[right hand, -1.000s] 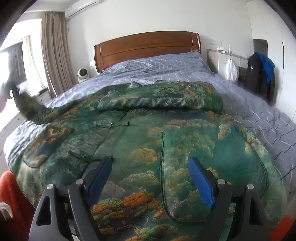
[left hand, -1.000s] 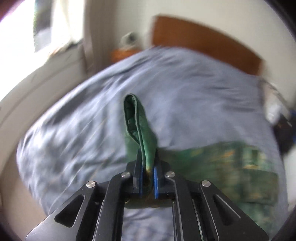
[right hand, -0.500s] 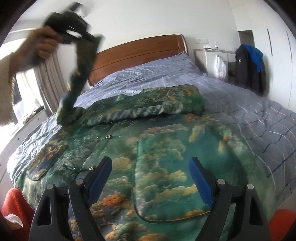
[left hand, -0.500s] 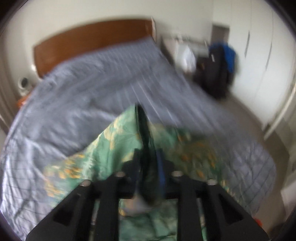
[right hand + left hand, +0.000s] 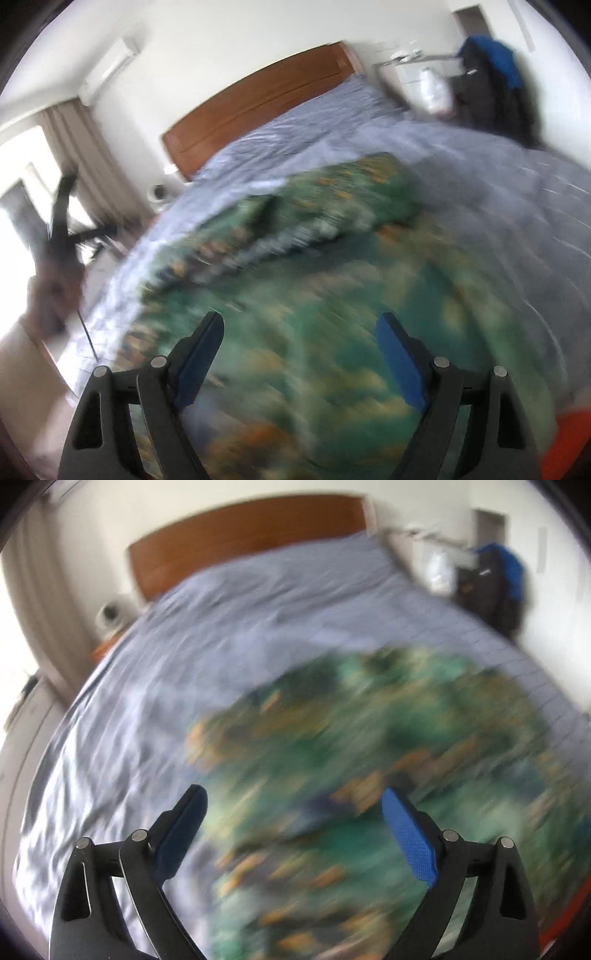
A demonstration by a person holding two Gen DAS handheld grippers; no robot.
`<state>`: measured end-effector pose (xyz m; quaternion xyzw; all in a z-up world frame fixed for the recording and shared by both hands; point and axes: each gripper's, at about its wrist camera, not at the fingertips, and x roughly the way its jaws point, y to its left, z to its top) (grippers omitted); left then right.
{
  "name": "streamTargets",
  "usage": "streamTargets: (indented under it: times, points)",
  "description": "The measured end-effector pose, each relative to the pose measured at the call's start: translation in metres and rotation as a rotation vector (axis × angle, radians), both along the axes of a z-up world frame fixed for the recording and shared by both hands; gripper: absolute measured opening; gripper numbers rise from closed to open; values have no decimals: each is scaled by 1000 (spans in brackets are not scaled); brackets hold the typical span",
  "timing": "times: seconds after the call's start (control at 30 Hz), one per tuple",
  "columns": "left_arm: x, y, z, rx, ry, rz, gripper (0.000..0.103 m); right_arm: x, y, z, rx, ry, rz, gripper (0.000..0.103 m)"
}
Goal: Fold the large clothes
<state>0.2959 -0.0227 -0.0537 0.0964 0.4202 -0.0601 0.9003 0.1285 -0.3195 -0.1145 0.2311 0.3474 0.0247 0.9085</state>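
Both the left gripper (image 5: 293, 808) and right gripper (image 5: 299, 332) hover wide open and empty, left jaws just opened, over the green landscape-print quilted jacket (image 5: 332, 295) spread below-ahead, running toward the grey-blue checked bed (image 5: 240, 627) headboard edge.

both wrist views look steeply down over the green garment (image 5: 369, 738) toward the shared headboard (image 5: 258, 99).

Garment (image 5: 332, 295) lies spread on the bed (image 5: 498, 192), its far part folded over itself. Headboard (image 5: 258, 99) stands behind, against the wall. Right of the bed, a dresser (image 5: 417, 74) with a hanging jacket (image 5: 491, 85) beside it.
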Motion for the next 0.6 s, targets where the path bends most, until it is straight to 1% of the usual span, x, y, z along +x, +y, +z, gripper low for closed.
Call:
streamTargets:
  times: [0.03,0.1,0.13,0.17,0.23,0.3,0.33,0.4,0.47,0.5,0.53,0.57,0.6]
  points:
    - [-6,25,-20,0,52,46,96,17,2,5,39,11,42,84]
    - [-17,52,-44,-22,99,100,95,64,1,8,140,64,109,84]
    - [-29,68,-60,-43,124,127,95,89,0,5,186,95,123,83]
    - [-37,74,-70,-53,132,139,95,113,-2,1,206,121,110,82]
    - [-52,82,-89,-74,135,167,95,149,-3,-7,230,149,100,72]
    - [-68,92,-104,-139,139,195,95,187,2,-21,250,213,111,67]
    - [-74,94,-107,-172,142,207,95,202,6,-29,262,251,121,61]
    - [-81,99,-115,-241,141,233,95,221,14,-40,255,286,101,60]
    - [-83,103,-118,-293,143,249,96,235,28,-50,226,320,127,59]
    - [-82,104,-119,-308,146,254,96,238,32,-54,218,339,143,47]
    - [-81,105,-120,-319,148,257,97,242,38,-57,203,359,160,20]
    - [-82,105,-120,-324,149,257,97,245,44,-58,163,375,167,19]
    - [-82,106,-119,-327,148,257,97,245,47,-54,123,365,161,17]
